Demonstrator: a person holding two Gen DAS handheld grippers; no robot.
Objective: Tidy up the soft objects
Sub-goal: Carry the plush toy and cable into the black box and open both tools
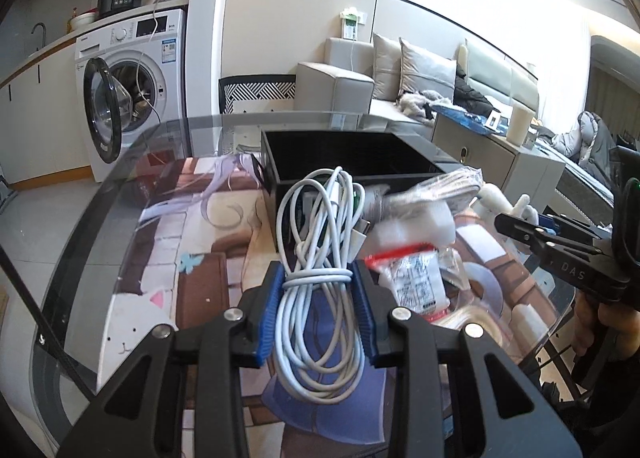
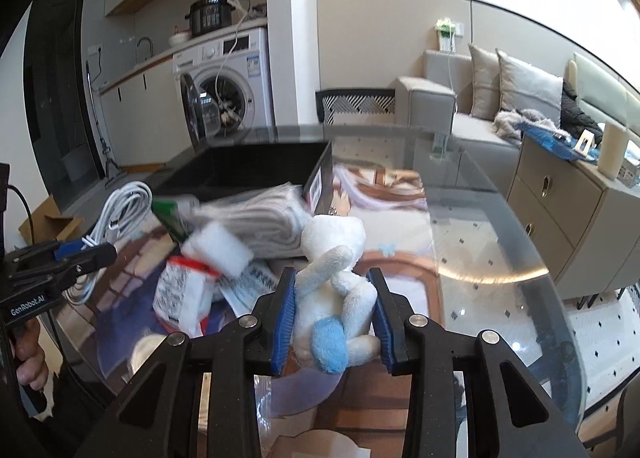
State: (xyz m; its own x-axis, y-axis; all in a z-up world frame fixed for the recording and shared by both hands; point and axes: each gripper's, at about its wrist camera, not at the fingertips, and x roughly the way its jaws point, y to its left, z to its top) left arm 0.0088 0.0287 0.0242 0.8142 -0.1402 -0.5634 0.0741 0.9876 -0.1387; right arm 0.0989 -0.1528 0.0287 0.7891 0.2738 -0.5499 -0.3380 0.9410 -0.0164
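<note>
My left gripper (image 1: 319, 278) is shut on a coiled white cable (image 1: 320, 242), held just above the glass table. My right gripper (image 2: 333, 286) is shut on a white plush toy (image 2: 336, 258) with a blue foot. A black open box (image 1: 352, 154) stands behind the cable; it shows in the right wrist view (image 2: 248, 166) at the back left. Between the grippers lie a clear bag of grey cloth (image 2: 260, 214), a white foam block (image 2: 220, 250) and a red-topped packet (image 2: 180, 290). The right gripper shows at the right of the left wrist view (image 1: 516, 226).
The round glass table (image 2: 480, 218) has a printed mat (image 1: 192, 226) under it. A patterned chair (image 1: 256, 92) stands at the far edge. A washing machine (image 1: 132, 70) with its door open, a sofa (image 1: 360, 78) and a cabinet (image 2: 560, 210) lie beyond.
</note>
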